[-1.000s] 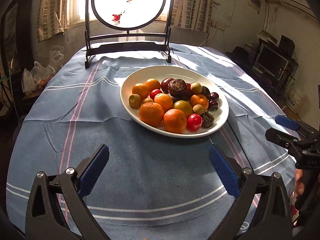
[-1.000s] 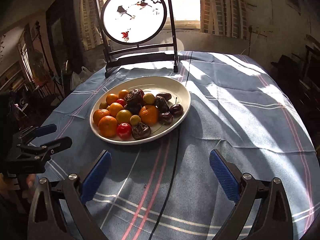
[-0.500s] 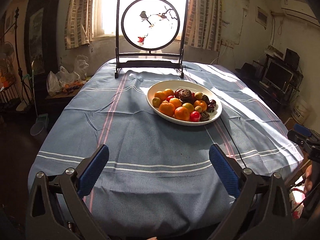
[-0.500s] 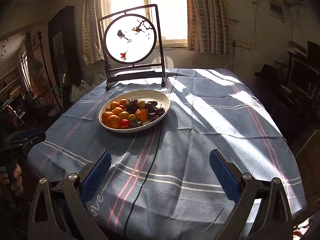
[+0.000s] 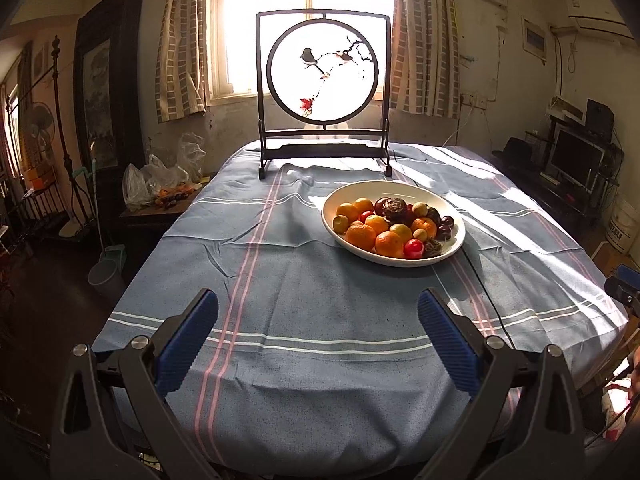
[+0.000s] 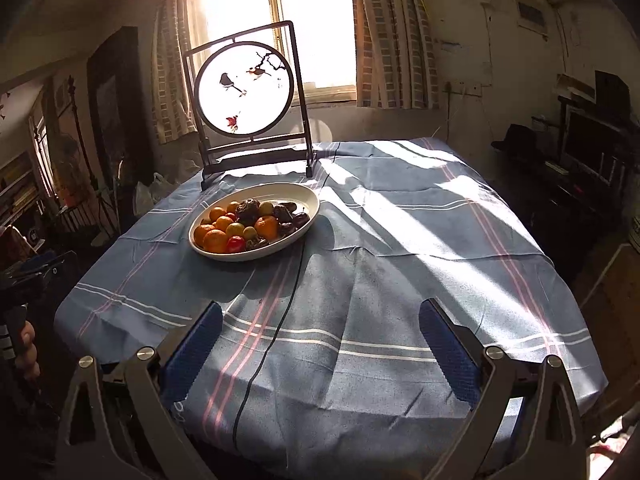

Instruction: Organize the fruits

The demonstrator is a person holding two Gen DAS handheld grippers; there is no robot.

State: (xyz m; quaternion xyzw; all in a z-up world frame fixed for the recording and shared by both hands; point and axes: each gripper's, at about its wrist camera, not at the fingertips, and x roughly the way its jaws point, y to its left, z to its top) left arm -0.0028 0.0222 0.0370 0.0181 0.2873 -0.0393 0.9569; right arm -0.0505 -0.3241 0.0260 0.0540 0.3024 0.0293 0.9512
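Observation:
A white oval plate (image 5: 452, 209) (image 6: 304, 196) heaped with oranges (image 5: 361, 236), a red tomato (image 5: 413, 249) and dark plums (image 5: 445, 224) rests on the blue striped tablecloth (image 5: 304, 280). My left gripper (image 5: 318, 338) hangs open over the table's near edge, well short of the plate, nothing between its blue pads. My right gripper (image 6: 320, 344) is open too, back at the near edge, the plate far ahead to the left. The right gripper's tip (image 5: 624, 286) shows at the right border of the left wrist view.
A dark-framed round screen with painted birds (image 5: 323, 80) (image 6: 244, 88) stands at the table's far end before a bright window. A thin black cable (image 6: 280, 312) runs across the cloth from the plate. Plastic bags (image 5: 156, 180) sit on a side table at left; a monitor (image 5: 576, 160) at right.
Both grippers have pulled back and away from the plate, from right beside it to the table's near edge. The whole table now shows. Both stayed open.

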